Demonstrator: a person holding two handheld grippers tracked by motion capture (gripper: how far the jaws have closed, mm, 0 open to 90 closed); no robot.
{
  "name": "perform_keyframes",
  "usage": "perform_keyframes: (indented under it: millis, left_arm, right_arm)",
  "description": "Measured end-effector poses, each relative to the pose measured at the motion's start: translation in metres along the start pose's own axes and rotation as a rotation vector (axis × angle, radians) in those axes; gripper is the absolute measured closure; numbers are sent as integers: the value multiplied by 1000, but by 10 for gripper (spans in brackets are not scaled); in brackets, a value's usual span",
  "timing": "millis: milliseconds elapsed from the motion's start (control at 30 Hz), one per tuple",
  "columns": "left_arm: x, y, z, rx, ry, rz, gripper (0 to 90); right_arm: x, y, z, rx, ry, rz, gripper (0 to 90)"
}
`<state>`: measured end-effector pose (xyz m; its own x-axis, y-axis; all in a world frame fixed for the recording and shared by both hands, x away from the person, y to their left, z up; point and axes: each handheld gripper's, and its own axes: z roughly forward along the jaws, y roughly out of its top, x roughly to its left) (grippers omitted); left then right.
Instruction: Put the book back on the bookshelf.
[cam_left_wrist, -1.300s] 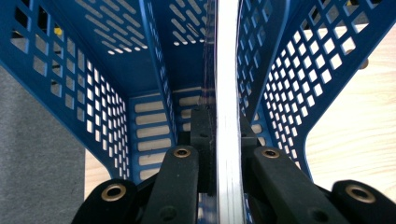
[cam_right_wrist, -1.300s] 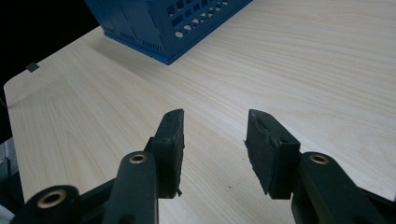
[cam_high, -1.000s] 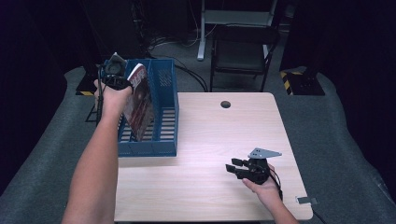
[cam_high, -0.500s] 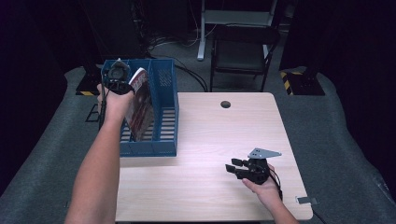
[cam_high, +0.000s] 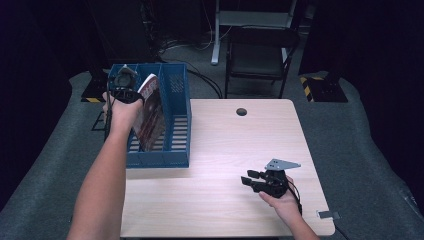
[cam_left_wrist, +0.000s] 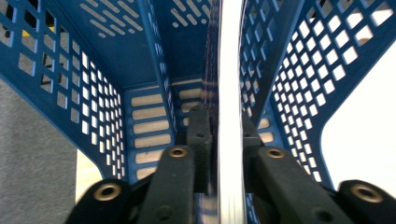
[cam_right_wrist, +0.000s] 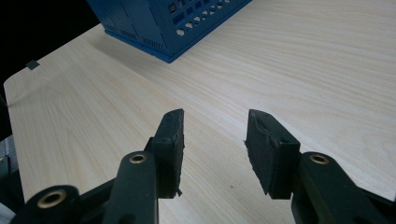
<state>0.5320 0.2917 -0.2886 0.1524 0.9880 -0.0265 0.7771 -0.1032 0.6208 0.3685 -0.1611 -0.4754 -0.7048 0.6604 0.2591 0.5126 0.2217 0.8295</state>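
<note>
Count: one book, one blue slotted file rack, one table, two tongs, one black chair beyond the table's far edge.

Left tongs: held over the file rack, which stands at the table's ten o'clock corner in the high view. The jaws pinch the book along its upper edge; they have just been easing apart slightly, yet in the left gripper view both pads lie against the book, which runs edge-on between them.

Book: thin, glossy cover in dark red and brown with a pale patch near the top corner, white page edge. It stands on end inside the rack, tilted, its lower end down among the floor slats. The left gripper view shows the rack's perforated blue walls and a divider on either side of it.

Right tongs: resting low at the table's five o'clock area, well apart from the rack. The jaws stand spread, with bare wood between them.

Chair: at twelve o'clock, on the floor.
</note>
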Motion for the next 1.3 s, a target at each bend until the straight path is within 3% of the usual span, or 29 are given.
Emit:
perform_keyframes:
  millis: [167, 267, 467, 567, 733, 900, 1300]
  left_arm:
    - [2, -4, -10, -20, -12, -10, 773]
    - [2, -7, -16, -11, -16, 10, 773]
    - [2, -17, -27, -40, -30, 38, 773]
    - [1, -23, -29, -71, -57, 40, 773]
    - [-2, -32, -30, -118, -55, 61, 788]
    - [-2, -40, -28, -170, -56, 51, 812]
    - [0, -48, -26, -226, -58, 34, 824]
  right_arm:
    - [-1, 0, 0, -3, -5, 2, 568]
    - [-1, 0, 0, 2, -5, -3, 568]
    - [1, 0, 2, 4, -5, 12, 568]
    - [0, 0, 3, 8, -5, 0, 568]
    - [0, 0, 4, 8, -6, -2, 568]
    - [1, -1, 5, 11, -6, 0, 568]
    - [0, -1, 4, 7, -4, 2, 568]
